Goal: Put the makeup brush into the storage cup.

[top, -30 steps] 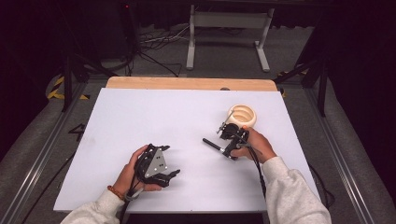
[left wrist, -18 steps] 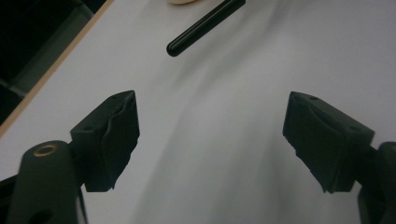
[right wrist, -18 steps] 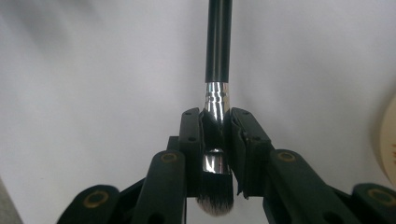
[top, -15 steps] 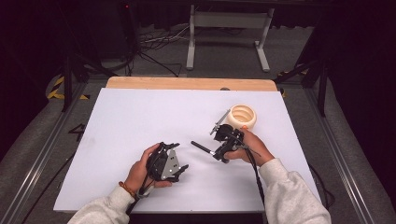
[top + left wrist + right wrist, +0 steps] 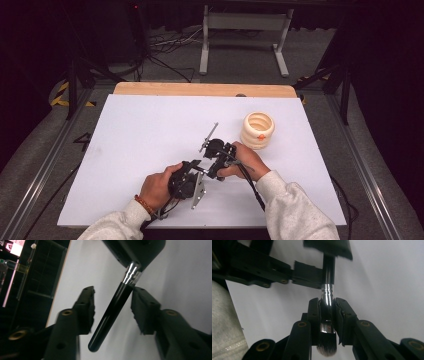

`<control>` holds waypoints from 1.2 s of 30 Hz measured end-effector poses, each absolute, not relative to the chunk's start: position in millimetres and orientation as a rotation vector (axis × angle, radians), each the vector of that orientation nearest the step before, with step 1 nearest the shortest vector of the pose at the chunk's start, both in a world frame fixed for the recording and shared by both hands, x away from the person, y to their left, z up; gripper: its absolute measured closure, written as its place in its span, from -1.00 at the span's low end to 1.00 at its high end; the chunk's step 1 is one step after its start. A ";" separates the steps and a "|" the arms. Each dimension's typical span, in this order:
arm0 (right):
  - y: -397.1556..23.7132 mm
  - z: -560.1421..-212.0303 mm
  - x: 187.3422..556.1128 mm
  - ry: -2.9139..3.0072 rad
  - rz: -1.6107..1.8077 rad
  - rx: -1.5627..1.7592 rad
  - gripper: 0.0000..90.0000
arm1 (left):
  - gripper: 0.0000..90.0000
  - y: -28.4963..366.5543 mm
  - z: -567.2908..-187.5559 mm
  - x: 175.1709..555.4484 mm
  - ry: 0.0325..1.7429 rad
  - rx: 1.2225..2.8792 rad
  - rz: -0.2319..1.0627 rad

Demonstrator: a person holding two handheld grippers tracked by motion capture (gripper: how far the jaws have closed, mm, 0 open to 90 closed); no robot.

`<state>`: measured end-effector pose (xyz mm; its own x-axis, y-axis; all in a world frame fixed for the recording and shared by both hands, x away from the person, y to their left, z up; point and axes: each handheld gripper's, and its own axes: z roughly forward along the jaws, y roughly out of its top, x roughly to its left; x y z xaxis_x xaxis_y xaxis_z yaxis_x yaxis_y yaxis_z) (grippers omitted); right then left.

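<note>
A makeup brush with a black handle (image 5: 112, 307) and a silver ferrule (image 5: 327, 291) is held level over the white table (image 5: 150, 130). My right gripper (image 5: 327, 302) is shut on the ferrule end, with the bristles (image 5: 326, 345) pointing back toward its camera. In the high view this right gripper (image 5: 212, 167) faces my left gripper (image 5: 196, 167) near the table's front middle. The left gripper (image 5: 112, 293) has its jaws around the handle's free end and they have just been closing. A gap still shows on one side of the handle.
A cream ribbed cup (image 5: 258, 130) stands upright on the table, behind and to the right of the hands. A wooden strip (image 5: 200, 90) runs along the table's far edge. Beyond it are a metal stand (image 5: 240, 35) and cables on the floor.
The right hand has carried the brush left, away from the cup. The left hand has moved right to meet it, and its jaws have narrowed around the handle.
</note>
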<state>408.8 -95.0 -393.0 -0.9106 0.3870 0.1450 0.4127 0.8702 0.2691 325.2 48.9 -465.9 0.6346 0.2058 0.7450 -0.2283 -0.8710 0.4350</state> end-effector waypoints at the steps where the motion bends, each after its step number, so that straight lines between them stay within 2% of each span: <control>1: -92.5 -393.1 408.9 -2.956 -0.452 -0.623 0.68 | 0.45 48.8 -463.1 325.1 -0.067 2.405 1.204; 3: -89.1 -393.2 407.9 -2.962 -0.449 -0.622 0.68 | 0.56 48.1 -464.4 325.1 -0.065 2.415 1.208; 11: -87.7 -387.5 406.1 -2.949 -0.498 -0.630 0.67 | 0.75 47.8 -467.0 324.8 -0.099 2.474 1.179; 13: -91.8 -382.9 405.5 -2.938 -0.549 -0.623 0.61 | 0.75 53.1 -462.9 327.9 -0.049 2.431 1.101; 15: -101.0 -373.2 403.3 -2.936 -0.668 -0.618 0.32 | 0.75 60.7 -455.7 331.0 -0.012 2.426 1.055; 18: -112.9 -364.0 401.8 -2.926 -0.797 -0.648 0.27 | 0.75 71.0 -447.9 335.1 0.074 2.366 0.935; 20: -125.8 -354.1 397.7 -2.933 -0.945 -0.650 0.13 | 0.75 77.1 -443.2 337.8 0.122 2.334 0.866; 27: -155.2 -334.7 371.2 -3.022 -1.323 -0.588 0.04 | 0.76 92.3 -432.0 349.9 0.250 2.177 0.584; 36: -176.2 -351.3 344.6 -2.969 -1.698 -0.547 -0.02 | 0.76 98.5 -426.9 357.6 0.344 1.972 0.280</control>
<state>344.6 -176.2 -351.3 -0.8999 0.4191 -0.1207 0.1087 0.4834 0.8686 357.6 98.5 -426.9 0.9309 0.3629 0.0405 0.1138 -0.3935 0.9123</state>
